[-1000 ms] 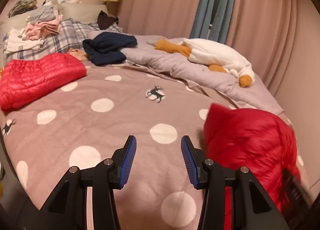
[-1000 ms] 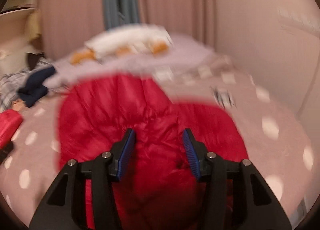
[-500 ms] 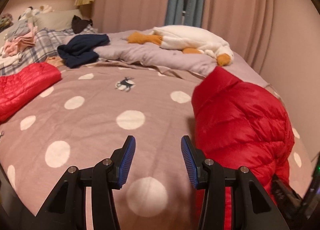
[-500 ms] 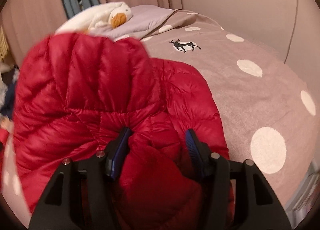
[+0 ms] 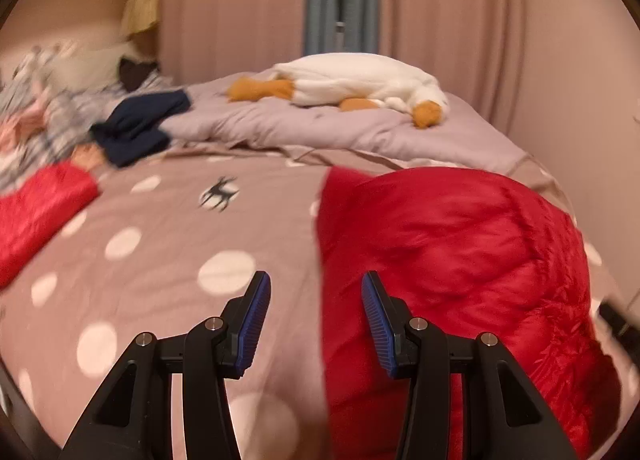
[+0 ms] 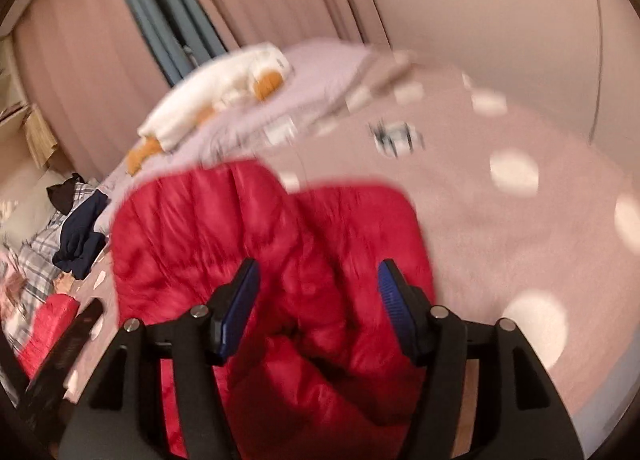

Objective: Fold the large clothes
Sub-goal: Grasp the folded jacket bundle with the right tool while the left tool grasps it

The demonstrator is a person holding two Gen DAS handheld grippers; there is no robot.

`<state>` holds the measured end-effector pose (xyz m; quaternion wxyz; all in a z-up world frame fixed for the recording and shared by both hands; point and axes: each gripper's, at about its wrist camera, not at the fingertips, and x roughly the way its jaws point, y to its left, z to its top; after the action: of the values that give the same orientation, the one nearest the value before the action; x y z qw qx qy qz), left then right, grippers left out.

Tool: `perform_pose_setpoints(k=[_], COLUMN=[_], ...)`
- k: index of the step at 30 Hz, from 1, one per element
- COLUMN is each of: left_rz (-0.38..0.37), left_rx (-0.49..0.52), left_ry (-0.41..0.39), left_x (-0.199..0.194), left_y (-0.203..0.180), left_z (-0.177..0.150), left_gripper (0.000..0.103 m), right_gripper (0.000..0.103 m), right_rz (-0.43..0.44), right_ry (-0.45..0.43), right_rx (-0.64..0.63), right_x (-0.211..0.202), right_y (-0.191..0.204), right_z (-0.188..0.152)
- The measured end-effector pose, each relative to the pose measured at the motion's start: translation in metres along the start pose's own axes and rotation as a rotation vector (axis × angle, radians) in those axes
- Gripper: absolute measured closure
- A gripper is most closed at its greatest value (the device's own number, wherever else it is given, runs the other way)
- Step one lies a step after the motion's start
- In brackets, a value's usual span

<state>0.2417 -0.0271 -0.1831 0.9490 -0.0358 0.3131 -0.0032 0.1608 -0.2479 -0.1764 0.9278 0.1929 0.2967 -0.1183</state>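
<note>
left gripper [image 5: 316,324]: released, empty | right gripper [image 6: 318,300]: opening, red jacket [image 6: 272,244] between pads, unpressed | goose toy [image 5: 360,85] at 12 o'clock

On the bed cover [image 5: 168,260] a jacket [image 5: 460,260] lies right, another jacket [image 5: 36,215] left, with a plush goose [image 5: 360,79] on the quilt [image 5: 300,127] behind them.

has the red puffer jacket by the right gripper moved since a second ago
Yes. The red puffer jacket was raised, hiding the lilac quilt; now it has dropped flat below it, as the right gripper opens.
</note>
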Motion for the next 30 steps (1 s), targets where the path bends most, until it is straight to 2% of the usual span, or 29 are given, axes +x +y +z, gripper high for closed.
perform_pose_setpoints(k=[3, 6, 7, 9, 10, 11, 13, 15, 17, 21, 30], left_rz=[-0.035, -0.076, -0.073, -0.073, -0.094, -0.156, -0.222, -0.266, -0.260, -0.222, -0.210], left_rx=[0.005, -0.003, 0.007, 0.039, 0.042, 0.019, -0.021, -0.052, -0.050, -0.010, 0.007], left_ry=[-0.035, 0.021, 0.025, 0.025, 0.041, 0.074, 0.106, 0.125, 0.124, 0.104, 0.082], left_x=[0.011, 0.039, 0.045, 0.060, 0.067, 0.077, 0.088, 0.098, 0.101, 0.102, 0.099], left_y=[-0.007, -0.010, -0.012, -0.017, -0.018, -0.016, -0.014, -0.014, -0.017, -0.026, -0.025], left_z=[0.009, 0.006, 0.003, -0.004, -0.005, -0.007, -0.009, -0.013, -0.015, -0.019, -0.020], left_gripper=[0.056, 0.056, 0.056, 0.056, 0.056, 0.055, 0.049, 0.048, 0.048, 0.048, 0.048], right_gripper=[0.040, 0.038, 0.039, 0.039, 0.039, 0.039, 0.032, 0.032, 0.032, 0.030, 0.028], right_rz=[0.080, 0.192, 0.204, 0.133, 0.088, 0.060, 0.026, 0.035, 0.021, -0.067, -0.055], right_ry=[-0.059, -0.070, -0.063, -0.005, 0.031, 0.052, 0.069, 0.085, 0.091, 0.074, 0.075], right_rx=[-0.044, -0.066, -0.085, -0.114, -0.112, -0.093, -0.031, 0.053, 0.063, -0.019, -0.016], right_x=[-0.006, 0.008, 0.021, 0.057, 0.075, 0.091, 0.107, 0.114, 0.119, 0.125, 0.127], right_y=[0.020, 0.039, 0.046, 0.050, 0.046, 0.037, 0.019, 0.001, -0.002, 0.014, 0.007], right_z=[0.022, 0.034, 0.036, 0.033, 0.027, 0.019, 0.010, 0.004, 0.004, 0.000, 0.001])
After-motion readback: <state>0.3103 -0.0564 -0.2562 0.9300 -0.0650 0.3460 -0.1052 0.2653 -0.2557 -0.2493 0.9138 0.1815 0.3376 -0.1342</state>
